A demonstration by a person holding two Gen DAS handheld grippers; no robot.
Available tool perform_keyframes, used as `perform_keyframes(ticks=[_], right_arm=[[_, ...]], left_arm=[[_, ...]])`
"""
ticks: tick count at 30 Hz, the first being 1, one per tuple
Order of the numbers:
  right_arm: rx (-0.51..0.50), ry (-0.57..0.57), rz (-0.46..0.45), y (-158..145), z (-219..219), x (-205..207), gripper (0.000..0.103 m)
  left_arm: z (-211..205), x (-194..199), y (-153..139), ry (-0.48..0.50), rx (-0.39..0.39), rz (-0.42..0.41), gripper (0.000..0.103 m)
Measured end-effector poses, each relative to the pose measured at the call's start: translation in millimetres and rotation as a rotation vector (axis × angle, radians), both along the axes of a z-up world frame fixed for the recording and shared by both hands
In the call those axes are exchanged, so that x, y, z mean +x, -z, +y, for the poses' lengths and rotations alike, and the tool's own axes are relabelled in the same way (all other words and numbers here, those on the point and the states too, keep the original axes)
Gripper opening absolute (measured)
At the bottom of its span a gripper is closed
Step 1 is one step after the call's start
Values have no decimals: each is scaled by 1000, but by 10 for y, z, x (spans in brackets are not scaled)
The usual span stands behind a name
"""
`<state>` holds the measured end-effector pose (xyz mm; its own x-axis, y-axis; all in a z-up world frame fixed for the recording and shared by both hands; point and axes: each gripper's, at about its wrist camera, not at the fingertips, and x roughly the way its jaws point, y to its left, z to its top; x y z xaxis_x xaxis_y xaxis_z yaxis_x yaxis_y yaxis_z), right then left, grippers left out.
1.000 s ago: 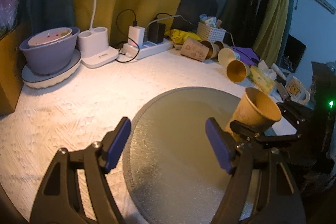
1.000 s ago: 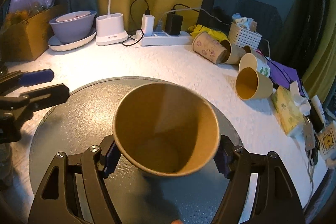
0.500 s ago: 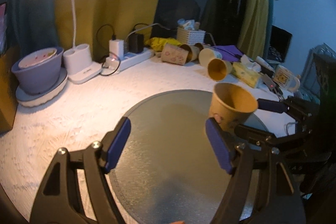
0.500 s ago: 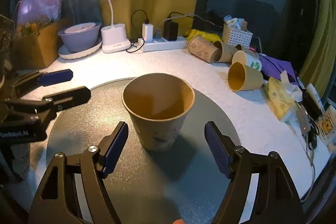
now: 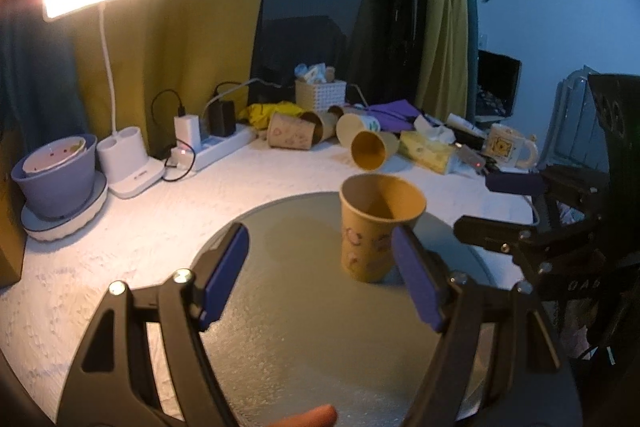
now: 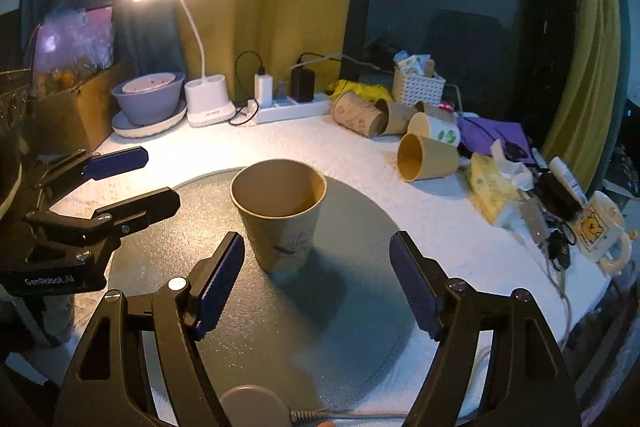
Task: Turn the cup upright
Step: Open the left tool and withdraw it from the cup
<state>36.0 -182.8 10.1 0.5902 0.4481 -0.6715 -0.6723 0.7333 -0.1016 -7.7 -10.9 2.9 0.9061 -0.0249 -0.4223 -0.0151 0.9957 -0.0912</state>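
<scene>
A brown paper cup (image 6: 280, 215) stands upright, mouth up, on the round grey mat (image 6: 360, 307). It also shows in the left wrist view (image 5: 374, 227). My right gripper (image 6: 318, 281) is open and empty, pulled back a little from the cup. It shows at the right of the left wrist view (image 5: 516, 203). My left gripper (image 5: 322, 277) is open and empty, above the mat, left of the cup. It shows at the left of the right wrist view (image 6: 120, 183).
Several paper cups lie on their sides at the back right (image 6: 428, 157). A lit desk lamp (image 6: 206, 103), a power strip (image 6: 288, 109), a purple bowl on a plate (image 6: 148, 101), a white basket (image 6: 418, 87), a tissue pack (image 6: 490, 187) and a mug (image 6: 602, 231) line the table's edges.
My right gripper set the cup upright on the mat, opened and drew back. My left gripper lifted and tilted up, staying open.
</scene>
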Motion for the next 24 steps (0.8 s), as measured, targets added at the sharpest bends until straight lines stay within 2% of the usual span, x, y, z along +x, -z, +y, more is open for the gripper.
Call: perform_keyframes(ticks=[9, 10, 12, 24], right_arm=[[43, 37, -56, -213, -172, -74, 78], [48, 37, -60, -231, -190, -74, 78], [57, 39, -70, -271, -226, -75, 78], [91, 42, -130, -496, -316, -169, 78]], left_arm=[[-58, -167, -150, 16, 31, -101, 77], [-75, -184, -162, 14, 35, -110, 89], [-91, -226, -189, 12, 33, -133, 98], [-85, -373, -361, 22, 18, -206, 98]])
